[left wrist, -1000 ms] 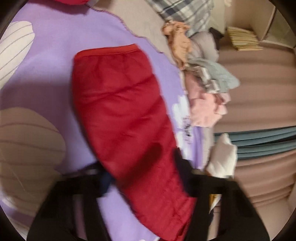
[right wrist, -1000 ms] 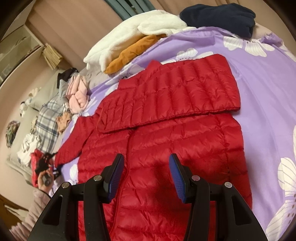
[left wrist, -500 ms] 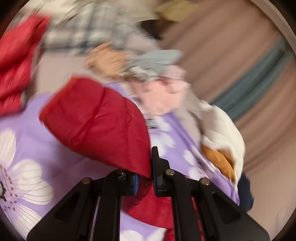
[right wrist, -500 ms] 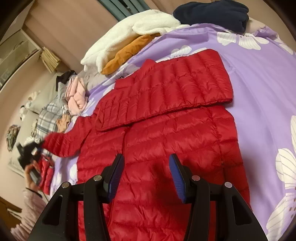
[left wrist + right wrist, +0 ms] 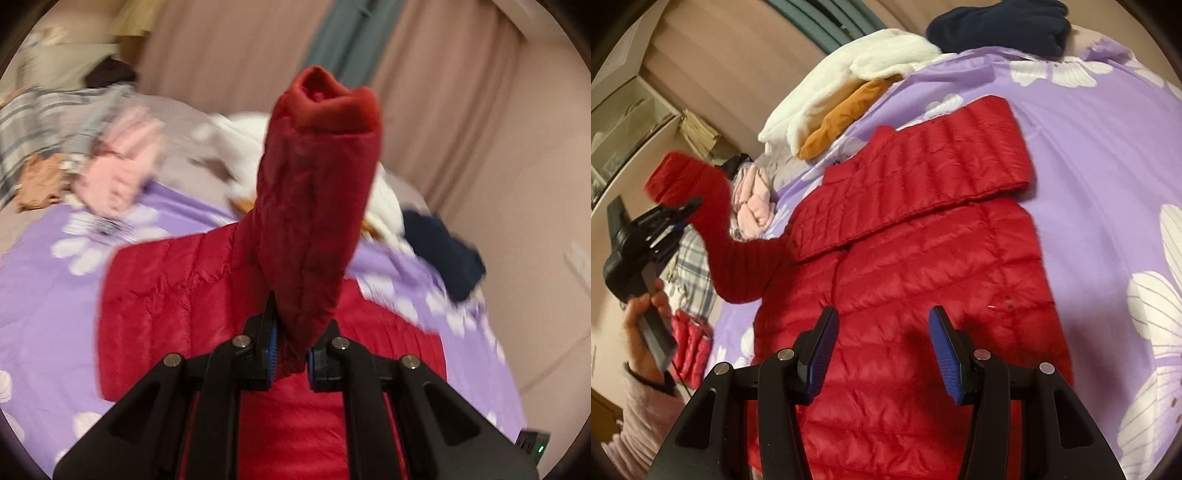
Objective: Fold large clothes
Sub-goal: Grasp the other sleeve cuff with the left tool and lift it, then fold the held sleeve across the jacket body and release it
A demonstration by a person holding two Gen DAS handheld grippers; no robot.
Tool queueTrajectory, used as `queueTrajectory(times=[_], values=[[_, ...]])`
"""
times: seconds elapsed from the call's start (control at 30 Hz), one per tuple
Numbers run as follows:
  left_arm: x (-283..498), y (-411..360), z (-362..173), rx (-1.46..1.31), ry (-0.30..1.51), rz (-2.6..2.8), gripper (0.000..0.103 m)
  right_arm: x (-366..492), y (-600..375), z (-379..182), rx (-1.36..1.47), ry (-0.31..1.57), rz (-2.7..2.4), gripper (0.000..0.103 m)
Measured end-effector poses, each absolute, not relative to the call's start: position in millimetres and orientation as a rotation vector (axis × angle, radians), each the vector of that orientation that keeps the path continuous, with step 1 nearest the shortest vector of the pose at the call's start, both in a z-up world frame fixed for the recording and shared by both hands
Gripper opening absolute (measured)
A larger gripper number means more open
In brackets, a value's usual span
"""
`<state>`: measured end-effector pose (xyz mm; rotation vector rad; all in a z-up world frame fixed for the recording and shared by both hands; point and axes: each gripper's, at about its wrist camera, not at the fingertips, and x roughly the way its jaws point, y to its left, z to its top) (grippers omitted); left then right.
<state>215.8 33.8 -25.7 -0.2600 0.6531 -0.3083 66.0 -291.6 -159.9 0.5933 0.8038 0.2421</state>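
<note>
2 tongs | L [image 5: 290,356] grips sleeve [image 5: 317,206] aloft | clothes pile [image 5: 846,99] nr jacket [image 5: 916,288]

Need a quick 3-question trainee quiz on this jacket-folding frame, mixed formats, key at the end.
1. True or false: the right gripper is shut on the red puffer jacket.
2. What does the left gripper hold? A) lifted sleeve B) navy garment C) white fleece
3. Fill in: the other sleeve lies folded across the jacket's ____.

Key: 1 false, its jaws stand open above the jacket; 2 A; 3 chest.
</note>
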Motion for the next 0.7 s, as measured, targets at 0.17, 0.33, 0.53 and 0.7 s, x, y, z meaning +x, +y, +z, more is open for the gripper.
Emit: queueTrajectory(times=[0.17,0.33,0.53,0.7], values=[[222,-31,-72,-0.145,0.807,-0.378,0.012,58,-307,-171,0.633,0.803,0.223,0.051],[230,-60,-116,-0.064,0.947,-0.445,0.046,55,-319,-179,0.68,0.8,0.212,0.051],[213,-71,-124,-0.023,0.971,-0.534,0.079,59,-329,-178,0.786,0.778,0.212,0.059],[190,-32,-108,-0.079,0.926,-0.533,0.084,84,-320,-161,0.79,0.742,0.267,0.06]])
